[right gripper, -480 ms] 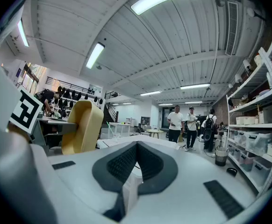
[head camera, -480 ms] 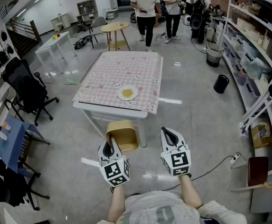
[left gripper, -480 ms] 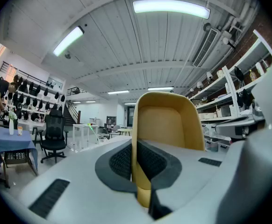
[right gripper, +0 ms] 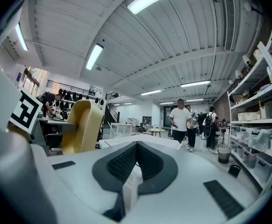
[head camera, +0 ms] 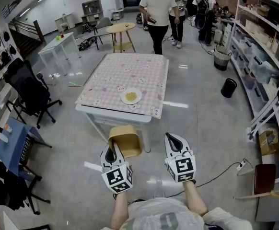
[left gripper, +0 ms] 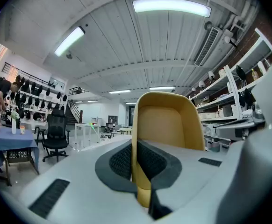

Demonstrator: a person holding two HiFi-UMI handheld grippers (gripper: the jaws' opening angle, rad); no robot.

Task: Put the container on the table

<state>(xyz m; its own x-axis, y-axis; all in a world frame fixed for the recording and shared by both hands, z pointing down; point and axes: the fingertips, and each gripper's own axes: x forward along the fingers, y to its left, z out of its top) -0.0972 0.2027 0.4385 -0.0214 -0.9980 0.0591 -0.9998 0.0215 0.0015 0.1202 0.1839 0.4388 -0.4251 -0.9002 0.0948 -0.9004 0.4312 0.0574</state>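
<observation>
A tan plastic container (head camera: 126,140) hangs in front of me, just short of the near edge of the table (head camera: 144,71) with the pink checked cloth. My left gripper (head camera: 111,151) is shut on the container's left wall; in the left gripper view that wall (left gripper: 166,120) stands pinched between the dark pads (left gripper: 122,160). My right gripper (head camera: 174,139) is held beside it to the right, shut with nothing in it. The right gripper view shows its pads (right gripper: 122,164) meeting and the container (right gripper: 82,127) off to the left. The container's open side faces me.
A white plate (head camera: 131,96) with yellowish food lies near the table's front edge. A person in a white shirt (head camera: 157,13) stands at the far end. An office chair (head camera: 31,92) is left, shelving (head camera: 269,56) right, a black bin (head camera: 228,87) on the floor.
The person in the white shirt has walked closer to the table's far end. Both grippers and the container have barely moved.
</observation>
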